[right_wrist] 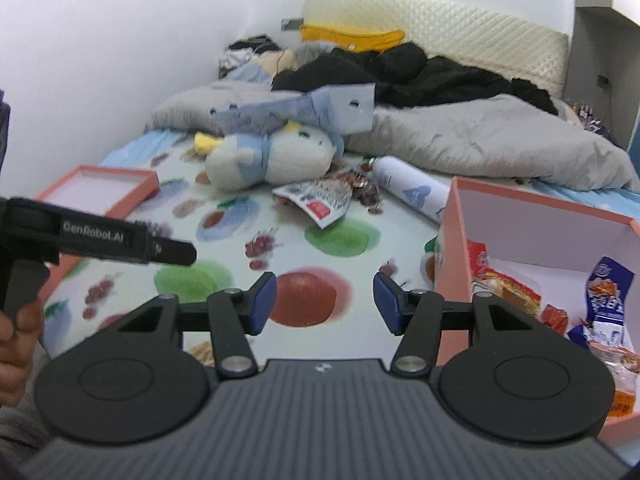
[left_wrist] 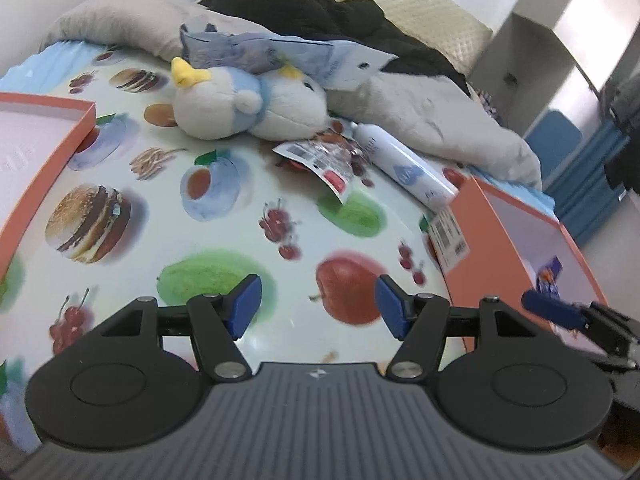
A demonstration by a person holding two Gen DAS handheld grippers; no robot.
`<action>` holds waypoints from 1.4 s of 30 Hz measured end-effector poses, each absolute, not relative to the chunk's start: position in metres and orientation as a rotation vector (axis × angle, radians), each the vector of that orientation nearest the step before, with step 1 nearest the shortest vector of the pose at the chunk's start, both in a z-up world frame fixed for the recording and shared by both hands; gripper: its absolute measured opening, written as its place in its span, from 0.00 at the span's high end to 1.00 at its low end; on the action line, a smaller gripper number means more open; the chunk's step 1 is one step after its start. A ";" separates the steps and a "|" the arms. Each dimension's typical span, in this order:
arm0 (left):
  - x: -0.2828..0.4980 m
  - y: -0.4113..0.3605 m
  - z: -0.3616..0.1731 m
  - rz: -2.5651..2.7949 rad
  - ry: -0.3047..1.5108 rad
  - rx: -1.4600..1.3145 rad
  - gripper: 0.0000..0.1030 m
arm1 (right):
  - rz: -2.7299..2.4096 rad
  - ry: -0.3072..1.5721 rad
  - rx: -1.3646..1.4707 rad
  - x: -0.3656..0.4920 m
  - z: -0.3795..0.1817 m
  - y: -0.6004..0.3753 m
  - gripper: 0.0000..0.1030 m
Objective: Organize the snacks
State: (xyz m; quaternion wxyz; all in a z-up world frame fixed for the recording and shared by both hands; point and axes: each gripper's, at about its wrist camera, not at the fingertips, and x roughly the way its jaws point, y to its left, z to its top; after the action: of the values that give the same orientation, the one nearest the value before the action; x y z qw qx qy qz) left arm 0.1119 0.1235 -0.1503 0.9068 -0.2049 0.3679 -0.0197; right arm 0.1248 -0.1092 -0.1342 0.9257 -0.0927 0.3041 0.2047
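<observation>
My left gripper (left_wrist: pixel 319 306) hovers open over the fruit-print sheet (left_wrist: pixel 224 216) with nothing between its blue pads. My right gripper (right_wrist: pixel 325 300) is open too and holds nothing; one of its fingertips (left_wrist: pixel 554 311) shows at the right of the left wrist view. A red-and-white snack packet (left_wrist: pixel 328 160) (right_wrist: pixel 320 196) lies ahead of both, beside a white bottle (left_wrist: pixel 404 168) (right_wrist: pixel 408 188). To the right stands an orange box (left_wrist: pixel 500 220) (right_wrist: pixel 454 248) holding a blue-and-white packet (right_wrist: pixel 608 300) and red-orange packets (right_wrist: pixel 506 286). An orange lid (left_wrist: pixel 60 152) (right_wrist: pixel 120 176) lies at the left.
A grey-and-blue plush toy (left_wrist: pixel 248 104) (right_wrist: pixel 272 156) lies behind the packet, with a blue-grey bag (left_wrist: pixel 280 54) (right_wrist: pixel 308 110) on top. Further back are a grey blanket (right_wrist: pixel 480 144), black clothes (right_wrist: pixel 420 72) and a padded headboard (right_wrist: pixel 460 24). The left gripper's body (right_wrist: pixel 120 240) and a hand (right_wrist: pixel 16 320) show at left.
</observation>
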 end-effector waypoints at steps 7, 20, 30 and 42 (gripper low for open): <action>0.155 0.148 -0.184 -0.038 0.734 -0.530 0.40 | 0.470 0.610 -0.321 0.164 -0.143 -0.079 0.46; 0.251 0.192 -0.237 -0.104 0.687 -0.812 0.51 | 0.511 0.676 -0.587 0.254 -0.194 -0.013 0.47; 0.303 0.197 -0.266 -0.177 0.664 -0.909 0.72 | 0.458 0.688 -0.590 0.304 -0.224 0.013 0.47; 0.320 0.194 -0.292 -0.212 0.639 -0.997 0.94 | 0.412 0.709 -0.583 0.330 -0.235 0.017 0.89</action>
State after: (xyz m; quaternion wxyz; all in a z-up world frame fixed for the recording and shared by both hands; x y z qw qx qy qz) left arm 0.3203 0.1940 -0.2917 0.8245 -0.4690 0.3007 -0.0996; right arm 0.3303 0.0173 -0.2348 0.8760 -0.2795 0.3398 0.1976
